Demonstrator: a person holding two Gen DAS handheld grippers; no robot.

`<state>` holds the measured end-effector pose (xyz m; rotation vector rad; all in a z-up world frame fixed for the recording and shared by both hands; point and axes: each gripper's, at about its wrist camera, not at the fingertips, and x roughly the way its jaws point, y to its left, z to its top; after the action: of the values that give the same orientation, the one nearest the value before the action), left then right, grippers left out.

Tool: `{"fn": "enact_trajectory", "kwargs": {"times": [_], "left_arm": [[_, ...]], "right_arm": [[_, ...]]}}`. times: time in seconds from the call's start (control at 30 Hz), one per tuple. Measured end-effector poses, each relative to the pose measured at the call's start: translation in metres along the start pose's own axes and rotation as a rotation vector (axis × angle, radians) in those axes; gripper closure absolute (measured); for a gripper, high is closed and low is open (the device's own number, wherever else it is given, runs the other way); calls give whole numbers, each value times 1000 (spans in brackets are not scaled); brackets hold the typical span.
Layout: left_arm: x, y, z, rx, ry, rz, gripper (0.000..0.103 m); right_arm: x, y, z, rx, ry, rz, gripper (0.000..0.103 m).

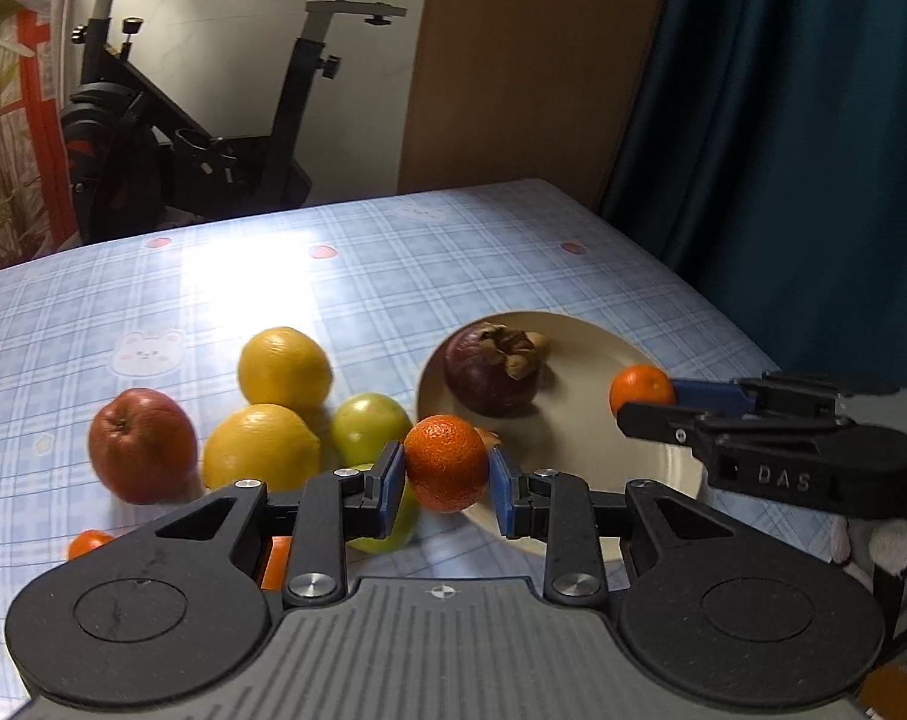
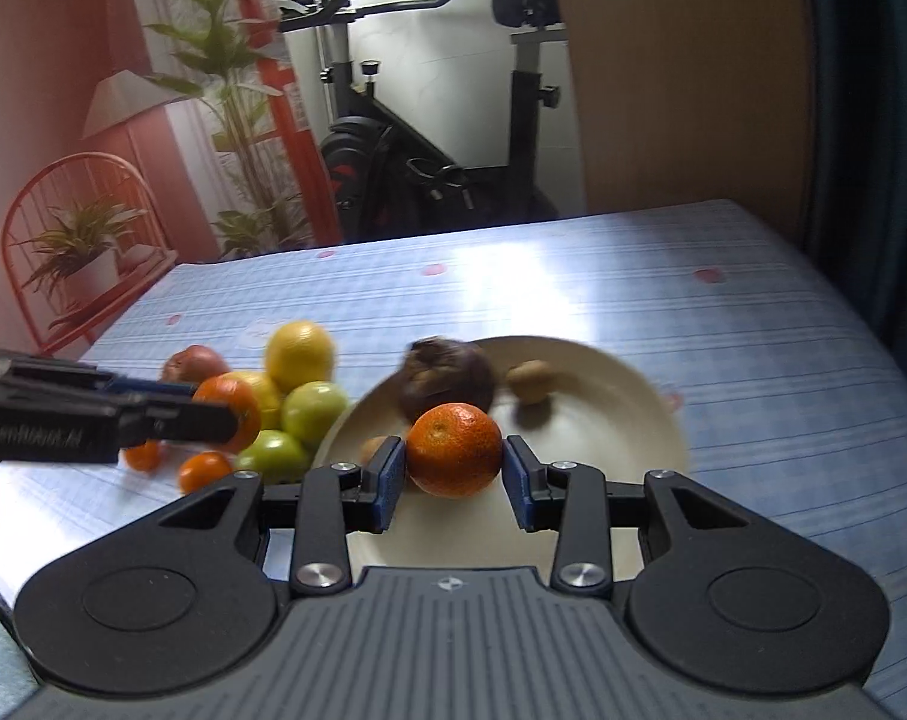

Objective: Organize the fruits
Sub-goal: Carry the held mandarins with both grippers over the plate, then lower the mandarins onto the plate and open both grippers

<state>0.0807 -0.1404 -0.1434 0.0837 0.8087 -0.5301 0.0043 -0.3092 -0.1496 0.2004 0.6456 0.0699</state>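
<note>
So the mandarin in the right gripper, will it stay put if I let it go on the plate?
Probably not at once. The mandarin is round, so it may roll on the smooth plate, likely toward the middle, since the rim looks raised. The right gripper grips it only at its two sides, so it could turn between the pads. The mangosteen sits just behind and might stop it.

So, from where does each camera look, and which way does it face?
Left wrist: sits on the left tongs, faces across the table; they grip a tangerine at the plate edge.
Right wrist: sits on the right tongs, faces the plate; they grip another tangerine.
Shared: plate, mangosteen, loose fruit pile, exercise bike; each shows the other tongs.
</note>
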Motion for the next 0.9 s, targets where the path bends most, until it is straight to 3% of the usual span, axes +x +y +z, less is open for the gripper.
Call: {"fn": "enact_trajectory", "kwargs": {"times": [0.23, 0.37, 0.9], "left_arm": [[37, -29, -5, 82, 76, -57, 71], [53, -34, -5, 74, 109, -57, 71], [78, -28, 2, 101, 111, 29, 71]], "right_arm": [[7, -31, -2, 10, 20, -27, 65], [17, -40, -1, 3, 36, -20, 65], [52, -45, 11, -10, 62, -17, 65]]}}
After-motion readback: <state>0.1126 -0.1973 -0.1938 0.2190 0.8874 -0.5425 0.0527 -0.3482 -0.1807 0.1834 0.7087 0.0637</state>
